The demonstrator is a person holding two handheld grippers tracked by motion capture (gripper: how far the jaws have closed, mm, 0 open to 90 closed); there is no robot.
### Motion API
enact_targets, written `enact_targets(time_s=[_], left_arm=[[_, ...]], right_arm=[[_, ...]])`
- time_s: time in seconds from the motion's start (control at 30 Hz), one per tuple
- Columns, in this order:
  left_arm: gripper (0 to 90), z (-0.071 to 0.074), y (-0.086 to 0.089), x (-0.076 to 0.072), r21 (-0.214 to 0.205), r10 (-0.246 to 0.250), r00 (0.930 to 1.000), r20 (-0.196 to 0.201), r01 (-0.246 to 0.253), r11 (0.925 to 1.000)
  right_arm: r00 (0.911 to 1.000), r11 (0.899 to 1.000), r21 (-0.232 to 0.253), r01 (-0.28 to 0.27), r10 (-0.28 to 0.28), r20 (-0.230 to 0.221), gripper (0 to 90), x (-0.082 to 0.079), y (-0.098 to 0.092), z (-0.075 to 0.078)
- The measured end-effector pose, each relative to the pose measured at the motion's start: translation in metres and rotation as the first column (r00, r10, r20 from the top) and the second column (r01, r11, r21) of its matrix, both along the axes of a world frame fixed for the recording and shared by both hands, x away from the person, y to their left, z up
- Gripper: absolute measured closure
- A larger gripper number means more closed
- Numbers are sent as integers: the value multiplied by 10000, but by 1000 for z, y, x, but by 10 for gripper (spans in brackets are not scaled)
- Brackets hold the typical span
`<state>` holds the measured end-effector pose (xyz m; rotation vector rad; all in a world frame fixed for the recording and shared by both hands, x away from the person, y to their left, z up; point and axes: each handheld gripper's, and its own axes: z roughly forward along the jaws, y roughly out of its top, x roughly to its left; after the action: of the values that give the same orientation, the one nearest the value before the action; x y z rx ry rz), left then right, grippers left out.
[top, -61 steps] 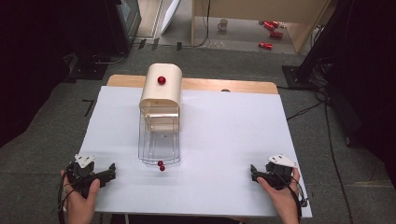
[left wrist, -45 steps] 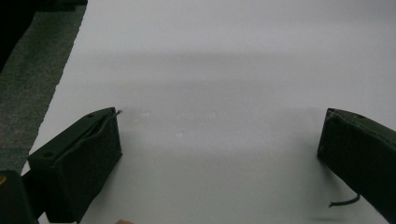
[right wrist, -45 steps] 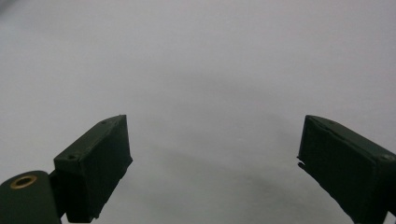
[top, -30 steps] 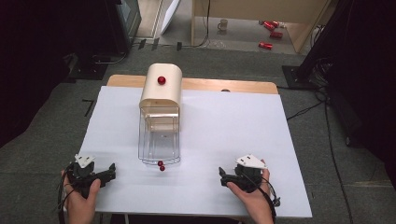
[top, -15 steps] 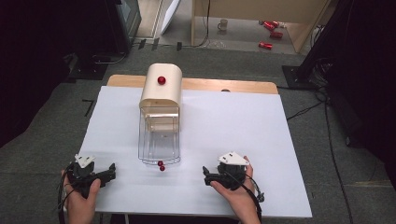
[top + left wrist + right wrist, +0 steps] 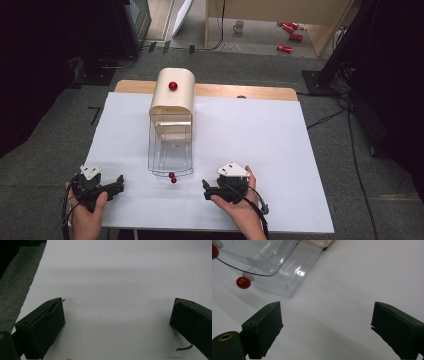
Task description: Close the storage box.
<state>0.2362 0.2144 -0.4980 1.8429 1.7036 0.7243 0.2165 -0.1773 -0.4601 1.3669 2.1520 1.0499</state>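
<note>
Two grippers sit low in the frame on the white table [image 6: 280, 150]: left gripper [image 6: 119, 182] at lower left, right gripper [image 6: 205, 186] at lower centre, both with jaws spread and empty. At centre, the clear container [image 6: 170, 146] with cream lid [image 6: 172, 96] lies lengthwise top to bottom, its red-knobbed [image 6: 172, 178] end pointing down-frame.

The left hand [image 6: 85, 210] comes in from the bottom edge and grips the left gripper [image 6: 118, 183] from below, fingers curled around its body. Its jaws point to the person's right and stand wide apart with nothing between them. The right hand [image 6: 235, 202] holds the right gripper [image 6: 204, 187] the same way, its grey plate on top. Its jaws point left and are also spread wide, with a bare gap between the pads [image 6: 265, 327].
</note>
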Motion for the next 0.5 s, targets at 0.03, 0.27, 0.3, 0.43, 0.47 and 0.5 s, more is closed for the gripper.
enact_targets(time_s=[0.03, 0.27, 0.3, 0.43, 0.47, 0.5], left_arm=[[0, 0, 0, 0, -2, 1, 10000, 0, -1, 10000], [0, 0, 0, 0, -1, -3, 10000, 1, 3, 10000], [0, 0, 0, 0, -1, -3, 10000, -2, 3, 10000], [0, 0, 0, 0, -3, 3, 10000, 0, -3, 10000], [0, 0, 0, 0, -3, 2, 10000, 2, -2, 10000], [0, 0, 0, 0, -2, 3, 10000, 2, -3, 10000]], right_arm=[[10000, 10000, 30, -49, 49, 10, 96, 0, 3, 0], [9991, 9991, 47, -413, 413, 23, 96, 0, 21, 1], [9988, 9988, 32, -483, 483, 34, 97, -1, 23, 1], [9976, 9975, 96, -694, 694, 39, 97, -2, 31, 2], [9972, 9972, 97, -747, 746, 47, 97, -3, 34, 3], [9970, 9970, 123, -770, 769, 44, 97, -3, 35, 3]])
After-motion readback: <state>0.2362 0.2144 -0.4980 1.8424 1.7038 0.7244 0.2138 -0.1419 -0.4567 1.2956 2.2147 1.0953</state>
